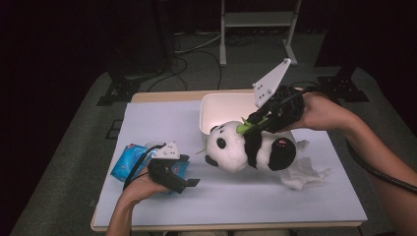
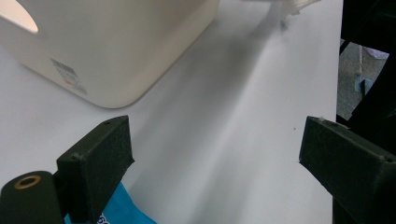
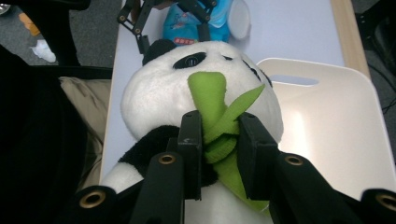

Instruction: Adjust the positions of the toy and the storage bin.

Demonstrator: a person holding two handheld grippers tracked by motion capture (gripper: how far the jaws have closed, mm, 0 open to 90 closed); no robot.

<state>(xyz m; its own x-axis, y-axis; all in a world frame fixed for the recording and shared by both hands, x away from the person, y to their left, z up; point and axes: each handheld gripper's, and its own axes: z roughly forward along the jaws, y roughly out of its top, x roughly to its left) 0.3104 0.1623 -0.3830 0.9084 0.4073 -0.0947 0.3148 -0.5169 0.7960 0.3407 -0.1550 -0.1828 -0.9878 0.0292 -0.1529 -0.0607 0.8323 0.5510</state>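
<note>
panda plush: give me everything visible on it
The panda plush is soft-looking, white with black ears, eye patches and limbs, and carries a green fabric bamboo piece at its front. It lies on its side beside the white bin, head toward the left tool. The right tool is clamped on the bamboo piece.

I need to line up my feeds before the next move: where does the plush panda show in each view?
High view: the plush panda lies right of centre, its green bamboo piece pinched by the right gripper.
Left gripper view: not in it.
Right gripper view: the panda is at centre, bamboo clamped between the jaws.
Shared landmark: the cream bin.
</note>
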